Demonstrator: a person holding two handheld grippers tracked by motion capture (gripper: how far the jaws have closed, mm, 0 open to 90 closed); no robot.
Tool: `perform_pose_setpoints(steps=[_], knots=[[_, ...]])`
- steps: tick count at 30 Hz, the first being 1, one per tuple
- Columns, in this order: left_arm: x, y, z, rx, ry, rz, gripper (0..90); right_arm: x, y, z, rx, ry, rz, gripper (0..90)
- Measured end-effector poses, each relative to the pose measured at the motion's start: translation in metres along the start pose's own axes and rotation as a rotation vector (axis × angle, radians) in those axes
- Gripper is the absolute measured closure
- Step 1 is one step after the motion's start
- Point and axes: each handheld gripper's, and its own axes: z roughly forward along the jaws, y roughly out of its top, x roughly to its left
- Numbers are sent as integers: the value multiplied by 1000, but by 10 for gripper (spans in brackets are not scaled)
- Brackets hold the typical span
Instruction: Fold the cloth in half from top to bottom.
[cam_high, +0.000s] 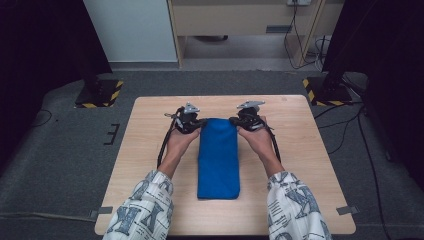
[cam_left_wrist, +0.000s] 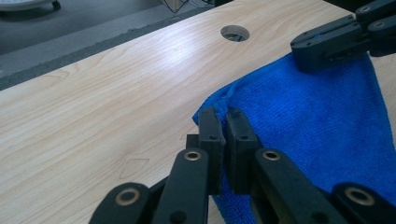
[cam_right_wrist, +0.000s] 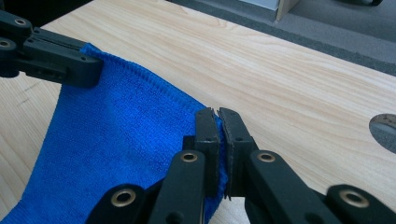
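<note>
Both far corners of the blue cloth (cam_high: 218, 157) are pinched: left gripper (cam_left_wrist: 223, 122) and right gripper (cam_right_wrist: 216, 122) clamped on. Folding's left.

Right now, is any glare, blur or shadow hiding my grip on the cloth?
High view: even light but soft, jaws too small to judge. Left gripper view: glare on the table stays off the blue cloth; left gripper sharp. Right gripper view: right gripper sharp, far floor soft.
</note>
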Motion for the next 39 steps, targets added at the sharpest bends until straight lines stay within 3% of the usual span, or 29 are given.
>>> perform_pose_setpoints(steps=[11, 20, 28, 39], knots=[[-2, 2, -2, 2, 4, 3, 865, 2, 3, -3, -13, -2, -5, 874], [0, 5, -7, -29, -6, -11, 866, 3, 9, -8, -34, -1, -7, 874], [-6, 6, -14, -27, -11, 27, 865, 5, 5, -15, -46, 3, -20, 874], [-8, 8, -17, -32, -13, 37, 866, 3, 1, -23, -76, 19, -17, 874]])
